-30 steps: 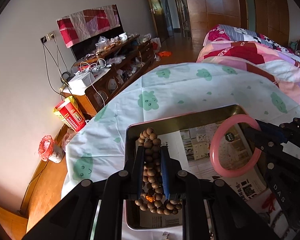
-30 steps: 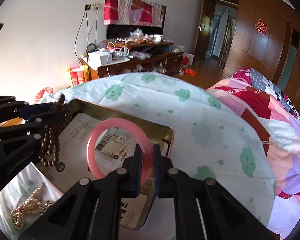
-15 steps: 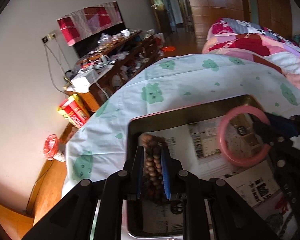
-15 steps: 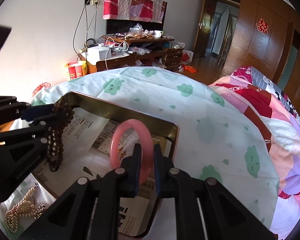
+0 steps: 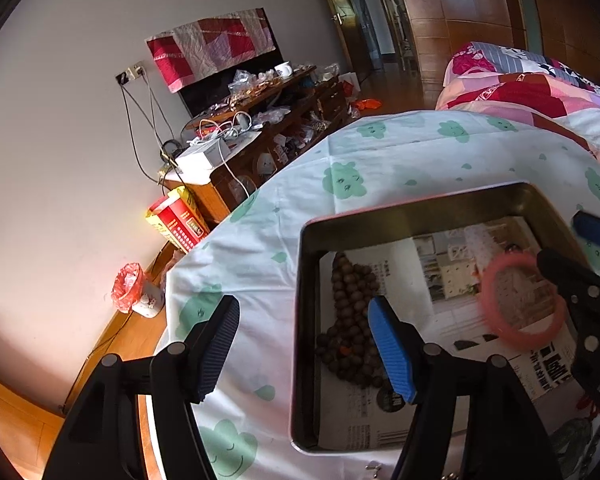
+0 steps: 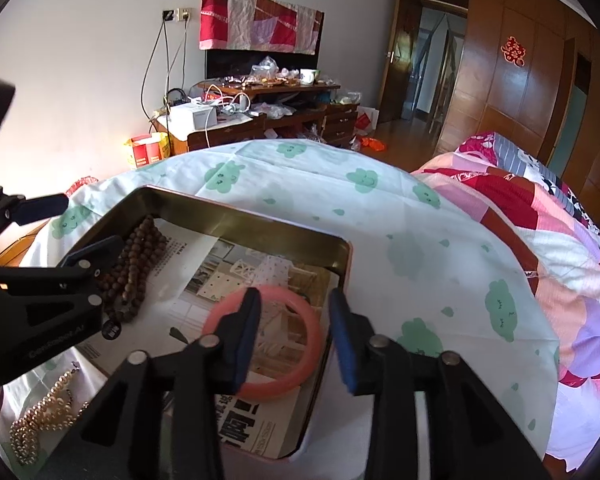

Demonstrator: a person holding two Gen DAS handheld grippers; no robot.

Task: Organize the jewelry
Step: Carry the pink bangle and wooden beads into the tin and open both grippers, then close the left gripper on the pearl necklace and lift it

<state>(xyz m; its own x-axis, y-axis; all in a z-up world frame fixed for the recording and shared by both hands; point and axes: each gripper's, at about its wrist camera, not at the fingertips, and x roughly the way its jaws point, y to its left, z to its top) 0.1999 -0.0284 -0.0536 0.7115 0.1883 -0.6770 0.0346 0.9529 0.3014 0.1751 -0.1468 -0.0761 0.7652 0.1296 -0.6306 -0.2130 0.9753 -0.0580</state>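
In the metal tin (image 6: pixel 256 227) on the cloud-print cloth (image 6: pixel 380 216), both pieces are down now. The left tool (image 5: pixel 304 344) has just been spreading its jaws and they stand wide apart, with nothing between them but the tin's near-left wall; the wooden bead string (image 5: pixel 350 320) lies released in a heap on the newspaper lining (image 5: pixel 452 264), along the tin's left side, just beyond the blue pad (image 5: pixel 392 352). Over on the other side, the right tool (image 6: pixel 294 336) has also just been letting go: its jaws are parted, and the pink bangle (image 6: pixel 300 320) sits flat on the newspaper in the tin's near-right corner, its rim passing under the left pad without being pinched. From the left wrist view the bangle looks blurred, close to the right tool's black arm. Outside the tin, on the cloth at the near-left, a pearl necklace (image 6: pixel 44 412) lies bunched up, apart from everything else. Behind it all, a cluttered wooden cabinet (image 6: pixel 260 116) stands against the wall, and a patchwork quilt (image 6: pixel 540 208) covers the bed to the right.
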